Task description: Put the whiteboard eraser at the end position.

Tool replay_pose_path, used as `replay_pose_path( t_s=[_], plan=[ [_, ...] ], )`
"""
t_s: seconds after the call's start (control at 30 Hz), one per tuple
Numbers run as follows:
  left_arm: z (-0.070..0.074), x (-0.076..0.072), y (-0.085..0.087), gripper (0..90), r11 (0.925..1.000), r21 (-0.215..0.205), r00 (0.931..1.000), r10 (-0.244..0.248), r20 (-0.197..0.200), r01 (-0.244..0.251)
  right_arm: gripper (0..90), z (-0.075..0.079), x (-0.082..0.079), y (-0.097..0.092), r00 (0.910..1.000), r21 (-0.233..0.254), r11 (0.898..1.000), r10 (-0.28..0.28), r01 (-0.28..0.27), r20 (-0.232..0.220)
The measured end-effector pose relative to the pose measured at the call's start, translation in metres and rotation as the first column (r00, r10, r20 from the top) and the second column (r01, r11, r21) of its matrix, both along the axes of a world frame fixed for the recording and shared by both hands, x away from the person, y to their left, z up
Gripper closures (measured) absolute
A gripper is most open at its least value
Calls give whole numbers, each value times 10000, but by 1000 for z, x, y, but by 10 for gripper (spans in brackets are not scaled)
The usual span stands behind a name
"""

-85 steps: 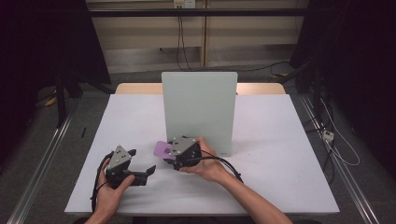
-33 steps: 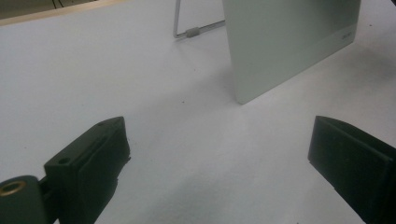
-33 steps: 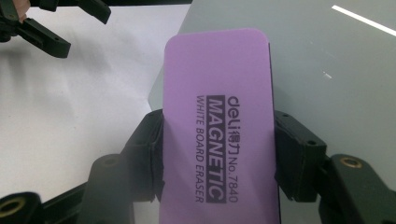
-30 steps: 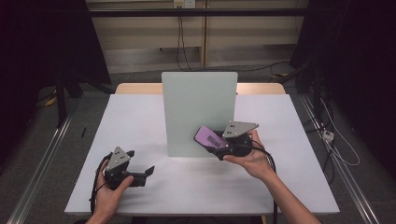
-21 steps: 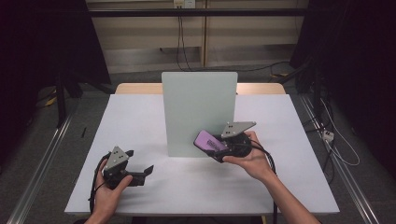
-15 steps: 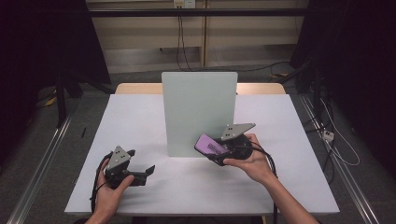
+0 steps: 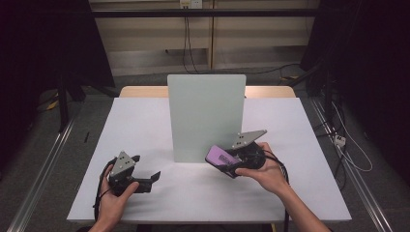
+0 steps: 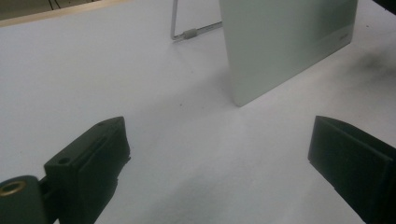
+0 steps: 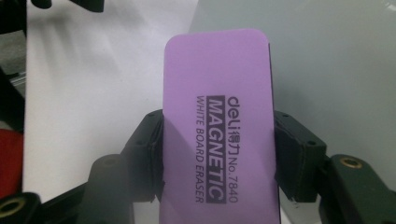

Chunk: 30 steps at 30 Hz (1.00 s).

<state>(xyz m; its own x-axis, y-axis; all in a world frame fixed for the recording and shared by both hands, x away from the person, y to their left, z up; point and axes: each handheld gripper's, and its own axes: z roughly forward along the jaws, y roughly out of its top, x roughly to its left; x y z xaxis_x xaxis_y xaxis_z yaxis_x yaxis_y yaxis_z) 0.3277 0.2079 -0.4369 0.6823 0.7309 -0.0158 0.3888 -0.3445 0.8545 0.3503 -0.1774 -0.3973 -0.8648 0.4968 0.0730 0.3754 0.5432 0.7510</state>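
1. Right claw (image 7: 227,164) is clamped on the flat purple magnetic whiteboard eraser (image 9: 219,140), held off the white worktop (image 7: 145,125) just in front of the upright pale-green board (image 7: 205,116).
2. Left claw (image 7: 153,178) sits wide open near the worktop's front-left corner, gripping nothing.

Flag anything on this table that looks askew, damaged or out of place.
Nothing stands out. The whiteboard stands upright on the table, its face clean. The right gripper holds the purple eraser squarely by its sides. The left gripper is open near the table.
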Motion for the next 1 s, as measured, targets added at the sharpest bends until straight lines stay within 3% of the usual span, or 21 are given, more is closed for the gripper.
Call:
replay_pose_path(
  t_s=[0.33,1.0],
  plan=[
    [0,0,1,50,9999,-86,10000,68,-1,-68,416,0,-8,15,9975,-429,9971,610,-626,-369],
    [0,0,1,50,9999,-112,10000,95,-25,-95,416,-8,-14,40,9896,-1096,9858,1182,-1269,-824]
  ],
)
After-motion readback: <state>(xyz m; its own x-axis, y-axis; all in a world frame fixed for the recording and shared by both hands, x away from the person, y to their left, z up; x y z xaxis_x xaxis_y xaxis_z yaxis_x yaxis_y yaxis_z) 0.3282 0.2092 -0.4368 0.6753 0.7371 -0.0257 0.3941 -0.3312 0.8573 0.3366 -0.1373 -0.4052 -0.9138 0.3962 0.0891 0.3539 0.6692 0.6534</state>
